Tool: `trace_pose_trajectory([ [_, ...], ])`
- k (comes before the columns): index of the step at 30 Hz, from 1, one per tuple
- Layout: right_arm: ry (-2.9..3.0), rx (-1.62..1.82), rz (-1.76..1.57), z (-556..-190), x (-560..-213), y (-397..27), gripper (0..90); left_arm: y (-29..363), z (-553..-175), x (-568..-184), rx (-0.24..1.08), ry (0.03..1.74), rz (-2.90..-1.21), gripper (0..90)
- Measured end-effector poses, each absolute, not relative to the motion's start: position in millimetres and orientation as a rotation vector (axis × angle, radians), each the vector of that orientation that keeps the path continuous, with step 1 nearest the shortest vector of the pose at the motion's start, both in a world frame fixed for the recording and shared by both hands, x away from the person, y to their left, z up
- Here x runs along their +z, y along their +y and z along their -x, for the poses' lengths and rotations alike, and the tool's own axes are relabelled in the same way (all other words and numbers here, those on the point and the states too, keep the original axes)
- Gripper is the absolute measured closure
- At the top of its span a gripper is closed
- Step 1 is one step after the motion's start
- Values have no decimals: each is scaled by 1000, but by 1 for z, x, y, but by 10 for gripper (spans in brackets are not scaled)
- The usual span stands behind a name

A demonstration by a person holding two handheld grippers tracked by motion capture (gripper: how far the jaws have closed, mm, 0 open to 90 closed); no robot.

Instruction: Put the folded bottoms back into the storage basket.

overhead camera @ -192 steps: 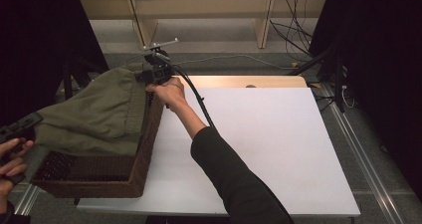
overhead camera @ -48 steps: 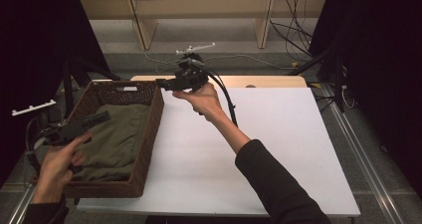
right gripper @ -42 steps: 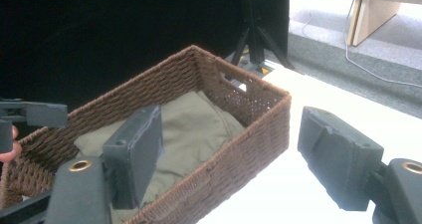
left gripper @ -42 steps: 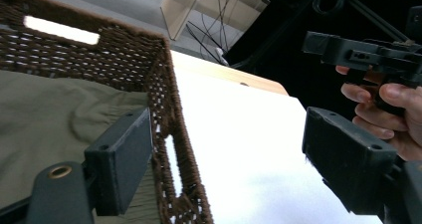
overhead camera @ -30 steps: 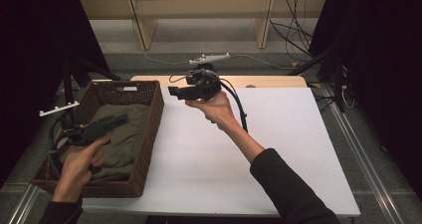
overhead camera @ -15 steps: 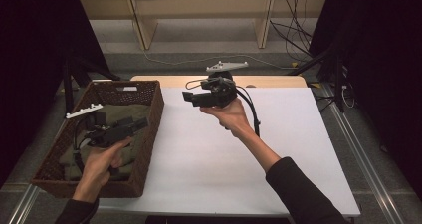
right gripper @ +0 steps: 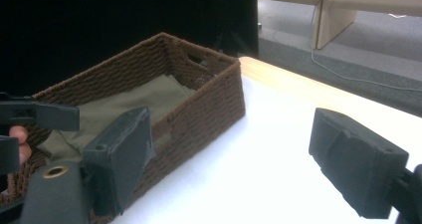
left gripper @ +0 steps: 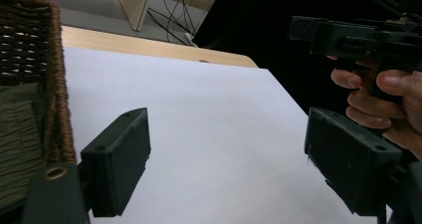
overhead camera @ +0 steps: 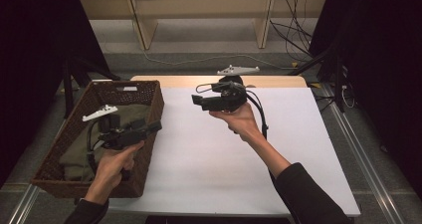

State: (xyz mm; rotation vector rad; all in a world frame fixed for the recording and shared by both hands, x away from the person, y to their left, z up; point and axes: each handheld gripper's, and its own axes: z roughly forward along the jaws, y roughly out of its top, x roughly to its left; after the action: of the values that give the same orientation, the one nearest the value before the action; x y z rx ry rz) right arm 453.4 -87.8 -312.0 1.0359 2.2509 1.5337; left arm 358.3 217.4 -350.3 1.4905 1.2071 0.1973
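Note:
A brown woven basket (overhead camera: 153, 95) stands at the table's left with an olive green cloth (overhead camera: 79, 154) lying loose inside it. My left gripper (overhead camera: 155, 127) hovers over the basket's right rim, pointing right, open and holding nothing; its jaws (left gripper: 229, 154) frame bare white table. My right gripper (overhead camera: 195, 100) is held above the white table right of the basket, pointing left. Its jaws (right gripper: 234, 154) have just been opening, with nothing between them. The right gripper view looks at the basket (right gripper: 209, 99) and the cloth (right gripper: 129, 104).
A white sheet (overhead camera: 278, 149) covers the table, with a wooden strip (overhead camera: 169, 78) along the far edge. Beyond it are pale shelf legs (overhead camera: 142, 25) and floor cables (overhead camera: 293, 30). Metal rails (overhead camera: 368, 159) run along the table's right side.
Both hands have drifted right. The left gripper went from over the cloth to the basket's right rim. The right gripper moved further out over the white table.

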Motion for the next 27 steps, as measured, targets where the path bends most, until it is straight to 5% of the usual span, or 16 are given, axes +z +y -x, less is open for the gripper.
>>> trace_pose_trajectory([
  [27,2183,1528,-1018,-430,-320,-122,184,188,-353,-357,207,1124,-1518,181],
])
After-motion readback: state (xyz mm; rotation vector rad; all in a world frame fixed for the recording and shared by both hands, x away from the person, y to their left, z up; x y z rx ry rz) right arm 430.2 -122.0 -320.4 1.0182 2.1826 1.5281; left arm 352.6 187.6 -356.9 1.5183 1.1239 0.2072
